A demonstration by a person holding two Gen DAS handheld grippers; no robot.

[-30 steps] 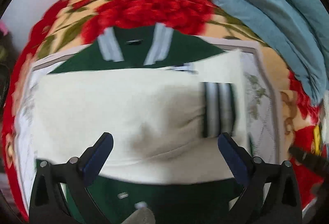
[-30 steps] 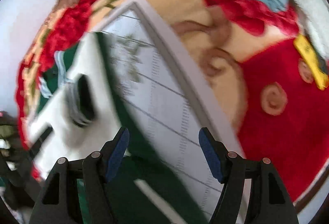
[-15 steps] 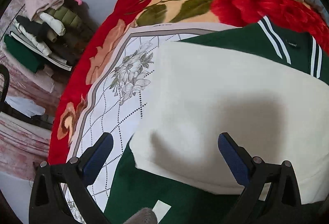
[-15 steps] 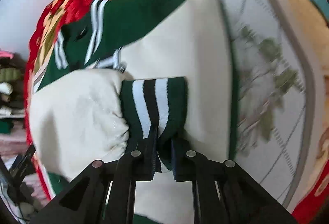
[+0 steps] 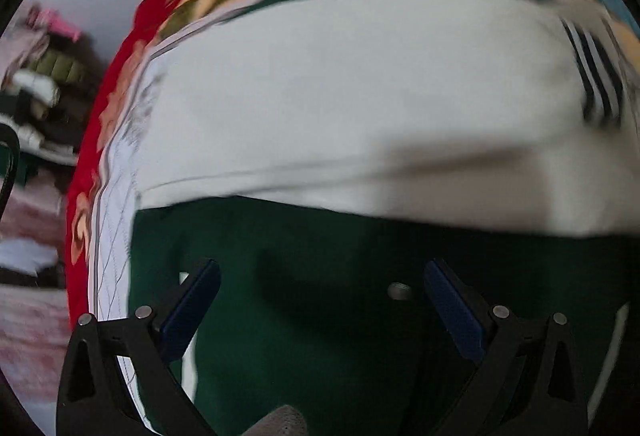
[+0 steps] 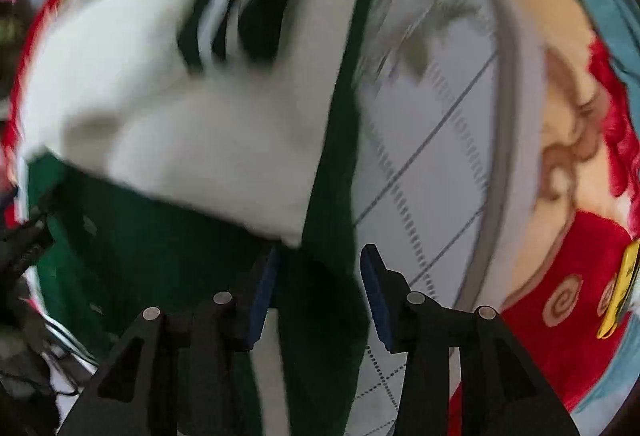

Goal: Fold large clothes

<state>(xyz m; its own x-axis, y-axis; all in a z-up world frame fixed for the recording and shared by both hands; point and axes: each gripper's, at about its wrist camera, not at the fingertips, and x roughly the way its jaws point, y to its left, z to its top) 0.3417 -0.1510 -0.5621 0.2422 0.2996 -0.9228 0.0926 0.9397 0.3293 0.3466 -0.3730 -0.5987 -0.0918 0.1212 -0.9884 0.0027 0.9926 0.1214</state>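
My left gripper gapes wide, empty, above the green jacket; my right gripper has just been opening, pads straddling its edge; cream sleeves folded across, on the floral blanket

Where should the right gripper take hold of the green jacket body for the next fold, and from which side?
Probably the jacket's green side edge, beside the patterned sheet. Come straight down from above, as the right gripper is already angled, jaws open and straddling it. That edge lies flat and free of the folded cream sleeve, so a pinch should catch the body layers alone.
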